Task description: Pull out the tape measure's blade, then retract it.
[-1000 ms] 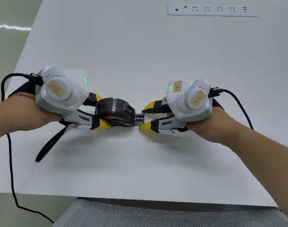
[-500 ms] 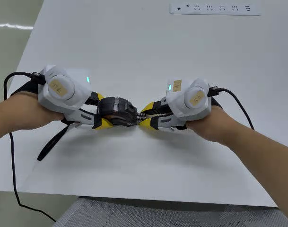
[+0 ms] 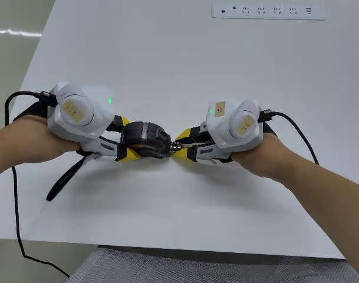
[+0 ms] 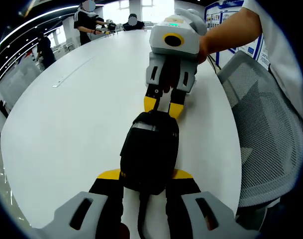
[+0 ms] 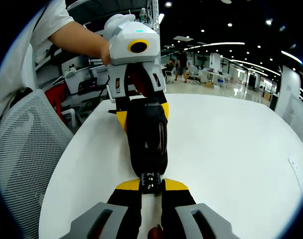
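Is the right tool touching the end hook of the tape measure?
Touching. The right gripper view shows the right tool closed on the end hook of the tape measure, with no gap.

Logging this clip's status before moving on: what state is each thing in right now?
tape measure: case clamped between the left jaws.
blade hook: at the case mouth, blade not drawn out.
left gripper: shut on the tape measure.
right gripper: shut on the blade hook.
power strip: flat on the table, no plugs in it.
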Tool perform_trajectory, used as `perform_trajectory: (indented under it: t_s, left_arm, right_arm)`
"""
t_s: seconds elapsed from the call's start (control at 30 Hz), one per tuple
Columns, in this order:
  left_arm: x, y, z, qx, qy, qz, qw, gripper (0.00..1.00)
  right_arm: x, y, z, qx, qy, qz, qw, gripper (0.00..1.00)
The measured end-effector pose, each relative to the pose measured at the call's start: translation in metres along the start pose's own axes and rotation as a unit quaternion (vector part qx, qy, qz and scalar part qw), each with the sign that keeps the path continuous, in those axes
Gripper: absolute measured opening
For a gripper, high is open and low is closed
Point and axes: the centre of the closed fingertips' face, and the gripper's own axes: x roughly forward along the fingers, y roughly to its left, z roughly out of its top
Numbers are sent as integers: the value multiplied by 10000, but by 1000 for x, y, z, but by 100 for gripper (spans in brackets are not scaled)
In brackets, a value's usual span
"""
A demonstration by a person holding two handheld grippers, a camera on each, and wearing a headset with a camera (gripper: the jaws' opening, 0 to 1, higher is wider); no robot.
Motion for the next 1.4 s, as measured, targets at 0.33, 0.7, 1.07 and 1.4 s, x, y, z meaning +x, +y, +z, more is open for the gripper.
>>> perform_trajectory:
  t_s: [0.33,0.7,1.07,1.4]
  left_arm:
    - [-1,-1,0,66,5,-4,10000,27]
    - [0,-1,0,91,16,-29,10000,27]
    - [0,-1,0,67,-4,-54,10000,27]
    - [0,-1,0,63,16,-50,10000,27]
  right_arm:
    - [0,-1,0,-50,25,-55,10000,10]
    - [-1,-1,-2,-47,25,-74,10000,10]
    - [-8,-2,-8,-28,77,-80,9999,10]
    - [-15,-2,-14,5,152,-135,9998,10]
